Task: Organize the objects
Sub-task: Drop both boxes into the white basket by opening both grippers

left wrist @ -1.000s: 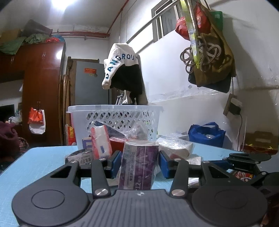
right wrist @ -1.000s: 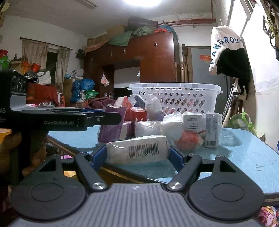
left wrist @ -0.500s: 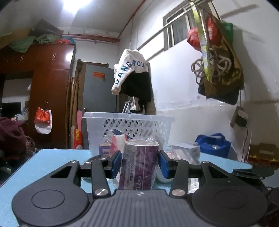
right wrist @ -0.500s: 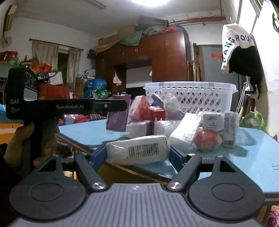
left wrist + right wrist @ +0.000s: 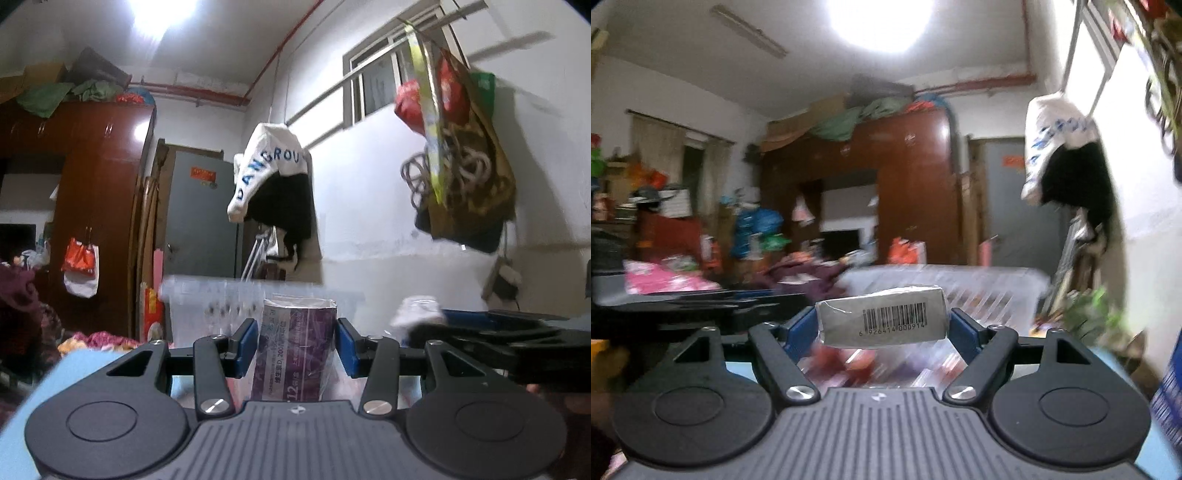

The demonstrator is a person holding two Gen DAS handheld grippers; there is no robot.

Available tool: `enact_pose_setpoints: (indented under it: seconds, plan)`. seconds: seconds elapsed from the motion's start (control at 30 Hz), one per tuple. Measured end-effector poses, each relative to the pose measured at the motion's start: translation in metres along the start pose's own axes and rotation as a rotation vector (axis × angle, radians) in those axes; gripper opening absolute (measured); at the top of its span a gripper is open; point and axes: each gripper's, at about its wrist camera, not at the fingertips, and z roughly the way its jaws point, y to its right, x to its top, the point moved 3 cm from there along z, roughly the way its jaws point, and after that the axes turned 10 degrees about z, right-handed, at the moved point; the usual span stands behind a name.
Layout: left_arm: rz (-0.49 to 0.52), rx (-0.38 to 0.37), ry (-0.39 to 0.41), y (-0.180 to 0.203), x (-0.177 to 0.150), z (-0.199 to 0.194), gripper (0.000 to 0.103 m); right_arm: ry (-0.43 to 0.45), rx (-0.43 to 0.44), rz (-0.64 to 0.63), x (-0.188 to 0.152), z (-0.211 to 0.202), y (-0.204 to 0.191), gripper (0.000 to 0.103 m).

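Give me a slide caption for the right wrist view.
Right gripper clamps a white barcoded pack above the blurred white basket.

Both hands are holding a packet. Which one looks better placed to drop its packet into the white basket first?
Probably the left. Its gripper holds the purple packet with the basket straight ahead; the right gripper, with the white packet, sees the basket off to its right. Blur makes this tentative.

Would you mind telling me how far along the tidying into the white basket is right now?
Done: both picks. The left hand-held gripper holds a purple packet; the right hand-held gripper holds a white barcoded packet. In hand: carrying both, the white basket ahead. Left: dropping them in, plus blurred items below on the table.
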Motion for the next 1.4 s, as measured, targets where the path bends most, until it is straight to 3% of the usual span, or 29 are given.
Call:
enact_pose_setpoints:
  seconds: [0.1, 0.23, 0.37, 0.47, 0.53, 0.6, 0.7, 0.8, 0.87, 1.03, 1.13, 1.2, 1.23, 1.4]
  plan:
    - [-0.005, 0.039, 0.005, -0.018, 0.032, 0.032, 0.05, 0.051, -0.076, -0.013, 0.029, 0.038, 0.012, 0.079]
    - [-0.053, 0.075, -0.071, -0.047, 0.062, 0.096, 0.05, 0.008, -0.169, -0.009, 0.056, 0.104, 0.036, 0.079]
    - [-0.098, 0.114, -0.173, -0.065, 0.064, 0.15, 0.05, -0.064, -0.235, -0.006, 0.059, 0.146, 0.055, 0.079]
    - [-0.121, 0.15, -0.206, -0.07, 0.06, 0.17, 0.053, -0.11, -0.238, 0.007, 0.056, 0.159, 0.062, 0.083]
    - [-0.104, 0.167, -0.22, -0.07, 0.059, 0.175, 0.084, -0.121, -0.211, 0.04, 0.054, 0.155, 0.065, 0.099]
    - [-0.087, 0.188, -0.212, -0.069, 0.058, 0.167, 0.086, -0.096, -0.196, 0.077, 0.055, 0.138, 0.067, 0.103]
    - [-0.095, 0.156, -0.17, -0.065, 0.055, 0.128, 0.087, -0.053, -0.156, 0.124, 0.048, 0.091, 0.069, 0.103]
    - [-0.096, 0.127, -0.137, -0.053, 0.035, 0.073, 0.092, -0.026, -0.13, 0.179, 0.024, 0.043, 0.077, 0.103]
    - [-0.092, 0.118, -0.126, -0.045, 0.017, 0.049, 0.093, -0.057, -0.14, 0.168, 0.0, 0.018, 0.079, 0.103]
    - [-0.128, 0.13, -0.141, -0.038, -0.02, 0.024, 0.093, -0.099, -0.183, 0.144, -0.023, 0.005, 0.088, 0.099]
    - [-0.108, 0.158, -0.168, -0.04, -0.025, 0.03, 0.093, -0.115, -0.192, 0.153, -0.018, 0.012, 0.092, 0.088]
    - [-0.104, 0.148, -0.187, -0.039, -0.028, 0.034, 0.093, -0.147, -0.194, 0.156, -0.019, 0.021, 0.093, 0.072]
    - [-0.097, 0.144, -0.196, -0.038, -0.03, 0.037, 0.093, -0.169, -0.196, 0.154, -0.021, 0.025, 0.094, 0.069]
    - [-0.06, 0.174, -0.221, -0.035, -0.033, 0.039, 0.093, -0.211, -0.247, 0.181, -0.027, 0.027, 0.098, 0.067]
